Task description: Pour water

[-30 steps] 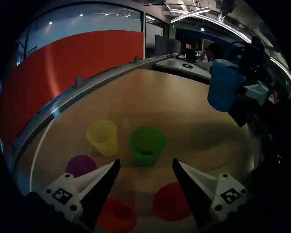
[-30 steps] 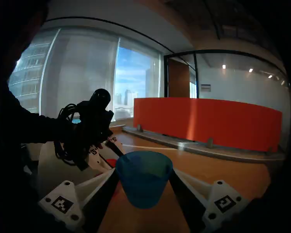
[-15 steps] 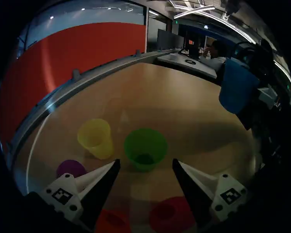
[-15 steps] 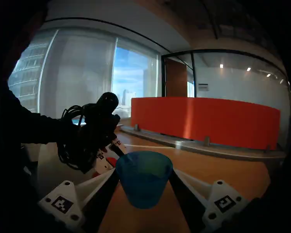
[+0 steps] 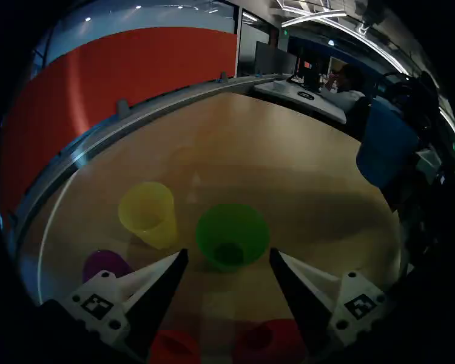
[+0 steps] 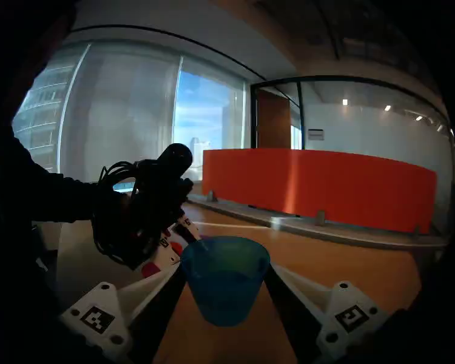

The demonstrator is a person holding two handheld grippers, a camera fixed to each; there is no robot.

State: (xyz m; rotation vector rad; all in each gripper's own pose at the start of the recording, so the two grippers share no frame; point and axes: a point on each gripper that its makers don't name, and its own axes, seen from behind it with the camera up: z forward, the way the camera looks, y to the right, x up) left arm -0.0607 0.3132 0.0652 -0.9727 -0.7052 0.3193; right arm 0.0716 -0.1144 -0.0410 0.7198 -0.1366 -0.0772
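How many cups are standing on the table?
5: yellow cup and green cup mid-table, purple cup by the left gripper's finger, two red cups nearest, partly hidden. Others may be hidden. Blue cup is held aloft.

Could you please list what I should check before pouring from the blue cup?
1. Grip: the right gripper is shut on the blue cup, which is upright: ok.
2. Water in the blue cup: cannot tell.
3. Target: the green cup is upright with its mouth open: ok.
4. Blue cup above the green cup: not ok, it is off to one side.
5. The left gripper is open and holds nothing: ok.
6. The yellow cup stands apart from the green cup: ok.
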